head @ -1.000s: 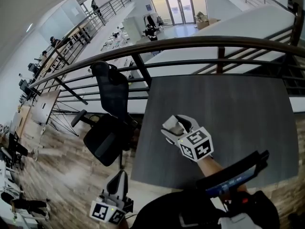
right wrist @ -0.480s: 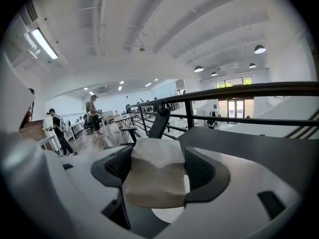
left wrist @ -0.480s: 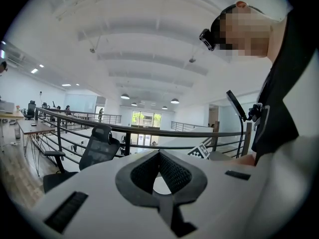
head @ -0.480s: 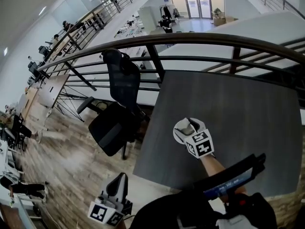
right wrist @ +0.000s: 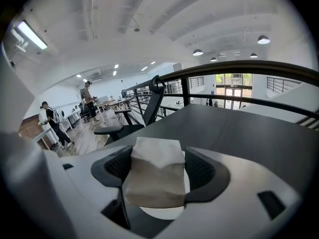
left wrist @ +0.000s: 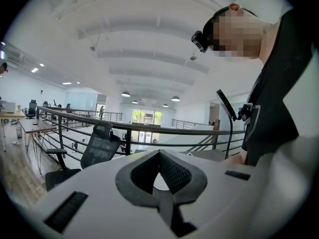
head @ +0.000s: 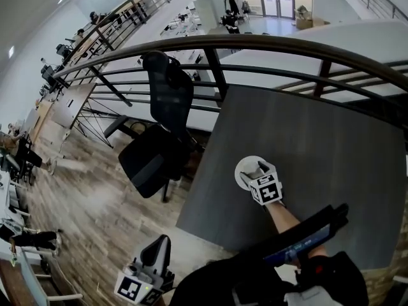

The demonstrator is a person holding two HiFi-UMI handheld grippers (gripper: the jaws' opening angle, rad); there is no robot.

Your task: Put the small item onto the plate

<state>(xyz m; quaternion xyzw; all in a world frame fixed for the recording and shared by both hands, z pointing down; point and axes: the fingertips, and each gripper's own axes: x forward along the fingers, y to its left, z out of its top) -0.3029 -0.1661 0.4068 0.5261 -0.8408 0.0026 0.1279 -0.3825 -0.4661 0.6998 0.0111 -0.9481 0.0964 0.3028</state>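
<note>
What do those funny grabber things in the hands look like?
The left gripper and right gripper are white plastic, with dark grey textured pads lining the jaws. Each carries a cube printed with black-and-white square markers. The person wears a black top.

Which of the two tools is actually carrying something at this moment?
The right tool: its jaws clamp a small white item over the white plate. The left tool, down off the table, is shut on nothing.
</note>
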